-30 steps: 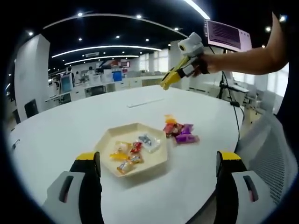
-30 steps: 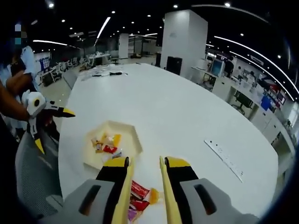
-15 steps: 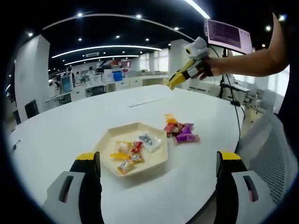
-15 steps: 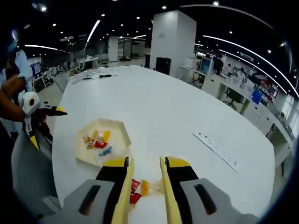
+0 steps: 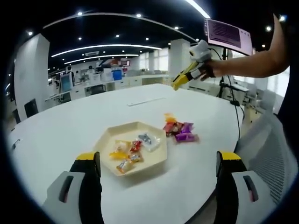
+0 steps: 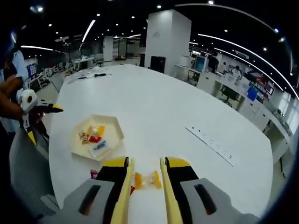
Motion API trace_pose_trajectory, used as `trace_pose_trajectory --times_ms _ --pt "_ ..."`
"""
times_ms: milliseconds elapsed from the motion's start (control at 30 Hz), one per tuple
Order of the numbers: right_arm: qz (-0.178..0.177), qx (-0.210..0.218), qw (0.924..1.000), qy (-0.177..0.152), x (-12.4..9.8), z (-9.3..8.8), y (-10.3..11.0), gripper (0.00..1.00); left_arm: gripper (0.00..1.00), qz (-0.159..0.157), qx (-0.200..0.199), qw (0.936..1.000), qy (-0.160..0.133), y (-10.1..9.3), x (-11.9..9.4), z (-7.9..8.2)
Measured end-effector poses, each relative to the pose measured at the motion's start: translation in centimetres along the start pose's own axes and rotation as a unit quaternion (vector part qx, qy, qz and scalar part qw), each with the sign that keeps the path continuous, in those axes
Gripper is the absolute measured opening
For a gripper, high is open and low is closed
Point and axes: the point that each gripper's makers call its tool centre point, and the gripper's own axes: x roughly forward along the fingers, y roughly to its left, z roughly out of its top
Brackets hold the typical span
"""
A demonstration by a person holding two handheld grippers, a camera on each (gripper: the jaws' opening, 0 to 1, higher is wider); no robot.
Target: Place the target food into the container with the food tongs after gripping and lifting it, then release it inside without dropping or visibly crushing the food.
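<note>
A: Left hand-held gripper (image 5: 156, 163) spread wide, empty, above desk (image 5: 70, 126). Tray (image 5: 161, 156) holding a few sweets; loose pile (image 5: 180, 132) just right of it.

B: Right hand-held gripper (image 6: 144, 164) nearly closed, nothing clearly gripped, over pile (image 6: 145, 179).

A: Probably light, crinkly, slippery wrappers, crushable; best pinched gently across the middle.

B: No print readable.

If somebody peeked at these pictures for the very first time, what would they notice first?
Probably the cream six-sided tray in the middle of the big white table, with bright wrapped candies inside it. Right beside the tray lies a loose candy pile in orange, red and purple. Then the yellow-tipped claws: the left claw wide open near the tray, and the right claw held up high over the table's far side.
</note>
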Motion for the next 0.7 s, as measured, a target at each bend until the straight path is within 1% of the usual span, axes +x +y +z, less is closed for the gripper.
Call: trace_pose_trajectory --times_ms 33,167,367,533,700 --pt "-0.001 0.002 1.0 -0.005 -0.1 0.1 -0.2 0.3 0.99 0.0 -0.001 1.0 -0.001 0.0 0.0 0.0" --pt "-0.002 0.004 1.0 -0.005 -0.1 0.0 -0.2 0.3 0.99 0.0 -0.001 1.0 0.003 0.1 0.0 -0.2" --pt "-0.002 0.008 1.0 -0.001 0.4 -0.8 -0.5 0.3 0.99 0.0 -0.002 1.0 0.002 0.1 0.0 -0.1" --pt "-0.008 0.02 0.9997 0.006 1.2 -2.3 -0.8 0.3 0.99 0.001 -0.003 1.0 0.003 0.1 0.0 -0.2" --pt "-0.005 0.018 0.9998 0.011 2.0 -3.6 -0.5 0.3 0.99 0.001 -0.003 1.0 0.005 0.1 0.0 -0.2"
